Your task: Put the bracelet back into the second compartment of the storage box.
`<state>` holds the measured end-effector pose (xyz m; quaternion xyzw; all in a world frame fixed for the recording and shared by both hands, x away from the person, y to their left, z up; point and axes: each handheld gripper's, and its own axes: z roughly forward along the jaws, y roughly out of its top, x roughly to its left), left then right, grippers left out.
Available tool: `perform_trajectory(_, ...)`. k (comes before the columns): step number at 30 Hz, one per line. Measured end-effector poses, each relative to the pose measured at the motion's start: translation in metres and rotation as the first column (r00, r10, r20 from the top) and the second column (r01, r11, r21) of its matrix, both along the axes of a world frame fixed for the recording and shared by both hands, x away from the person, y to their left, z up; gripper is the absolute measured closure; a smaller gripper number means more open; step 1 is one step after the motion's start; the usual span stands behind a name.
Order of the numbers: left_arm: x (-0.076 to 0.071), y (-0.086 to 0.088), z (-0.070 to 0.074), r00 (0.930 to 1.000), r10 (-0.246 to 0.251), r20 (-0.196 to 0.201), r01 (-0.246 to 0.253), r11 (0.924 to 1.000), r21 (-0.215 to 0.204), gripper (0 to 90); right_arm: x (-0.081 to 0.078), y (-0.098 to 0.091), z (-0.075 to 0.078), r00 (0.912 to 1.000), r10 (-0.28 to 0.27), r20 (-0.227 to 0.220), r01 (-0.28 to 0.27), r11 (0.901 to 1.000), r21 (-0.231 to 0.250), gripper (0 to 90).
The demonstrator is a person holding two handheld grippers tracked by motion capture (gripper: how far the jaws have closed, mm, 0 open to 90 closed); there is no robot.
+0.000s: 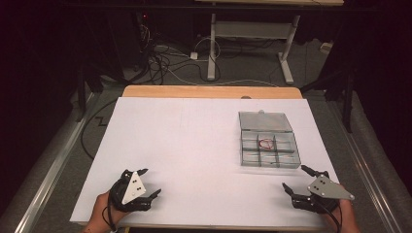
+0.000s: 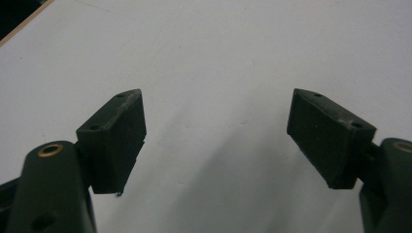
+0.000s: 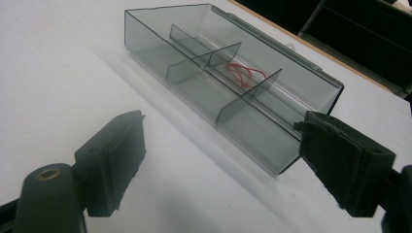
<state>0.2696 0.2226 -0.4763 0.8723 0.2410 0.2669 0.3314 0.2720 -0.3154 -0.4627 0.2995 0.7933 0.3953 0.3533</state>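
My right gripper (image 1: 297, 177) has its jaws spread wide with nothing between them, and the left gripper (image 1: 148, 182) is likewise released over bare white surface. Just ahead of the right jaws sits the clear compartment box (image 3: 228, 85), its near long wall facing them and its lid (image 1: 265, 121) folded open flat on the far side. Thin dividers split it into small cells, and in a cell of the far row, beyond the middle partition, lies a small red loop (image 3: 245, 73), apparently thin wire or a rubber band; I cannot tell which.

I judge the box light, stiff and slick-walled, likely to skate on the sheet if nudged from one side. I would pinch a long outer wall near a corner, or brace it with one pair of jaws while the other works inside. The red loop looks limp and almost weightless, so I would nip it on its strand from above; the cell leaves little room for wide jaws.

From the left jaws the box is well apart, off toward the right hand. The counter (image 1: 194, 141) is covered by a smooth white sheet with a wooden edge showing at the far end. Beyond it the room is dark, with cables on the floor and the legs of another table (image 1: 212, 48).
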Motion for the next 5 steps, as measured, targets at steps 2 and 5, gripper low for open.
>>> perform_trajectory(2,-0.0001,-0.0001,0.0,1.0,0.0,-0.001,0.0,1.0,-0.002,20.9,0.0002,-0.0003,0.0001,1.0,-0.007,-0.001,0.007,1.0,0.003,17.8)
perform_trajectory(5,-0.0004,-0.0004,0.0005,1.0,-0.002,0.001,0.002,1.0,-0.005,20.9,0.0007,-0.0019,0.001,0.9999,-0.015,0.0,0.015,0.9998,0.01,17.7)
